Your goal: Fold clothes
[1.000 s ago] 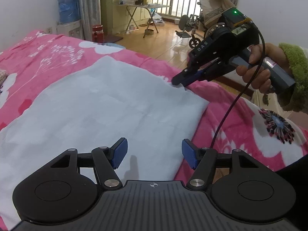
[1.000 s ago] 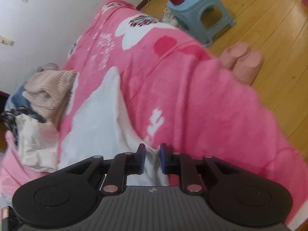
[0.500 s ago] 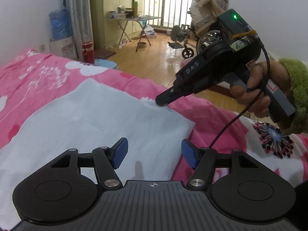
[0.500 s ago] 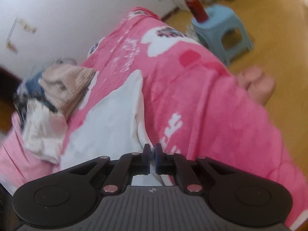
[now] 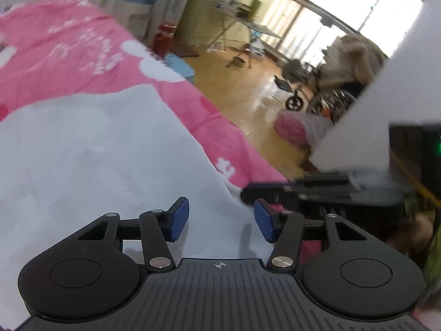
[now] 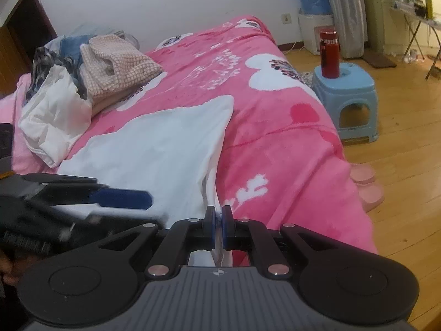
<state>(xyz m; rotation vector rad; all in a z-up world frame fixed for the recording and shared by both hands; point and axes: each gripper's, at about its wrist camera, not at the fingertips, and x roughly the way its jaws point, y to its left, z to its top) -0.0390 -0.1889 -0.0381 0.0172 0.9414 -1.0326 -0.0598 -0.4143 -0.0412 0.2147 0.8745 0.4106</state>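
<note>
Right gripper (image 6: 217, 227): clamped on near edge of white garment (image 6: 154, 149), spread on pink bed (image 6: 275, 143). Left gripper (image 5: 222, 222): jaws closing, seemingly unladen—seat fabric fully before lifting.

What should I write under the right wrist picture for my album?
Right gripper pinches the white cloth's edge on a pink floral blanket.

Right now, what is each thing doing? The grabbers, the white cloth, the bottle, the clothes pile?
Right gripper: shut, pinching the white cloth's near edge.
Left gripper: jaws apart, have just been closing, over the cloth, not pressing it.
White cloth: spread on the pink blanket, near edge lifted.
Red bottle: upright on the blue stool, cap on.
Clothes pile: heaped, unfolded.
</note>
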